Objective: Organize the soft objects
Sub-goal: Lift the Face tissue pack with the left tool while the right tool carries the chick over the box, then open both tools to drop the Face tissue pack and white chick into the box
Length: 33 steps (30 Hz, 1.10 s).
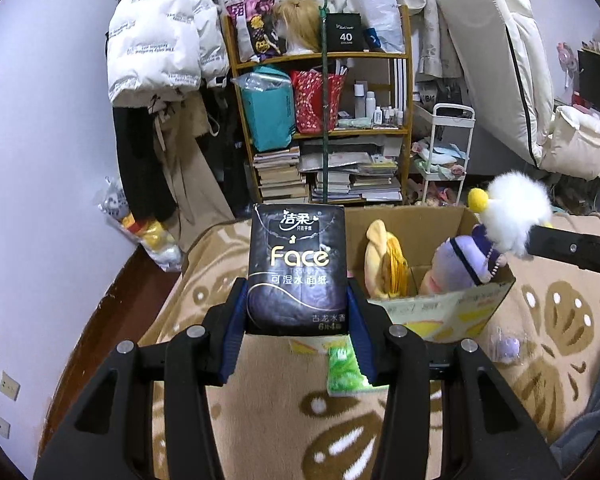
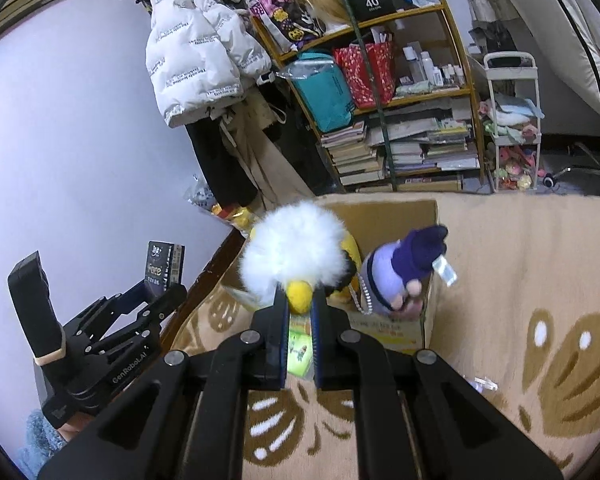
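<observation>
My left gripper [image 1: 298, 304] is shut on a black "Face" tissue pack [image 1: 298, 268], held upright above the blanket, left of an open cardboard box [image 1: 452, 312]. The box holds a yellow plush [image 1: 384, 264] and a purple doll [image 1: 464, 260]. My right gripper [image 2: 300, 308] is shut on a white fluffy plush with a yellow beak [image 2: 296, 252], held over the box's near left corner; this plush also shows in the left wrist view [image 1: 512, 212]. The left gripper and its tissue pack [image 2: 164, 264] show in the right wrist view at left.
A green tissue pack [image 1: 346, 372] lies on the beige patterned blanket [image 1: 284, 420] before the box. A small purple item [image 1: 508, 348] lies right of the box. A cluttered wooden shelf [image 1: 324, 120], hanging coats [image 1: 160, 60] and a white cart [image 1: 448, 148] stand behind.
</observation>
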{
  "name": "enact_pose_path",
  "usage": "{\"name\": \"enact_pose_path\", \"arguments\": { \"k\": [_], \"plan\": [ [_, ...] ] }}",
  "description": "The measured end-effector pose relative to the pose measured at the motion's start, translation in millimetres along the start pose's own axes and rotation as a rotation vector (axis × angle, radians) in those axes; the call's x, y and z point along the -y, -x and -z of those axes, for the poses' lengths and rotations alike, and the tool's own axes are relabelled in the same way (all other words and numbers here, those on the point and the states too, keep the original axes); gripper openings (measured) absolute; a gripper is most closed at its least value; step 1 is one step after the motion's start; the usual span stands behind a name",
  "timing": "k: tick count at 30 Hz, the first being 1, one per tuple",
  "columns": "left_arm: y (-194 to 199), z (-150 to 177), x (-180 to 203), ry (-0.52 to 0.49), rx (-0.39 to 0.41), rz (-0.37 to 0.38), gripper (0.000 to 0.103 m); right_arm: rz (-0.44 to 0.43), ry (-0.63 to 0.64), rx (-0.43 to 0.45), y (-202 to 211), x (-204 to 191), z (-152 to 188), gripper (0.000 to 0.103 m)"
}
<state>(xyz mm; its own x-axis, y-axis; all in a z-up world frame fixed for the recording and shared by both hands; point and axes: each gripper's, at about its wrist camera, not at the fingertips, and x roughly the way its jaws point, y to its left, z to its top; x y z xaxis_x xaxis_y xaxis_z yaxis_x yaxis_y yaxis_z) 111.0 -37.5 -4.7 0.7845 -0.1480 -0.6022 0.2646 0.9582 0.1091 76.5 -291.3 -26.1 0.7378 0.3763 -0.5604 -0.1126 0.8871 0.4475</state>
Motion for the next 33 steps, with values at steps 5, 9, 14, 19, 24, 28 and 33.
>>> {"name": "enact_pose_path", "arguments": {
  "k": [5,9,14,19,24,28,33],
  "plan": [
    [-6.0,-19.3,5.7,-0.032,0.027,0.0,0.046,0.017,0.039,0.052,-2.9,-3.8,-15.7,0.01],
    [-16.8,-31.9,9.2,-0.052,0.041,0.006,0.046,0.078,0.103,0.09,-10.1,-7.6,-26.8,0.01],
    [-35.8,-30.1,11.4,-0.048,0.008,0.005,0.046,0.129,0.147,0.083,-26.4,-7.4,-27.8,0.01],
    [-50.0,-23.9,16.7,-0.048,-0.018,0.024,0.046,0.16,0.188,0.035,-48.0,-6.4,-21.5,0.011],
    [-63.0,-15.3,26.7,-0.07,-0.046,0.04,0.047,0.164,0.194,-0.013,-63.7,-2.1,-12.4,0.011],
    [-66.1,-11.7,27.3,-0.064,-0.058,0.04,0.05,0.171,0.191,-0.029,-66.6,-0.5,-9.1,0.012],
    [-63.0,-10.3,24.4,-0.052,-0.047,0.024,0.061,0.172,0.173,-0.041,-64.9,3.5,-8.3,0.014]
  ]
}}
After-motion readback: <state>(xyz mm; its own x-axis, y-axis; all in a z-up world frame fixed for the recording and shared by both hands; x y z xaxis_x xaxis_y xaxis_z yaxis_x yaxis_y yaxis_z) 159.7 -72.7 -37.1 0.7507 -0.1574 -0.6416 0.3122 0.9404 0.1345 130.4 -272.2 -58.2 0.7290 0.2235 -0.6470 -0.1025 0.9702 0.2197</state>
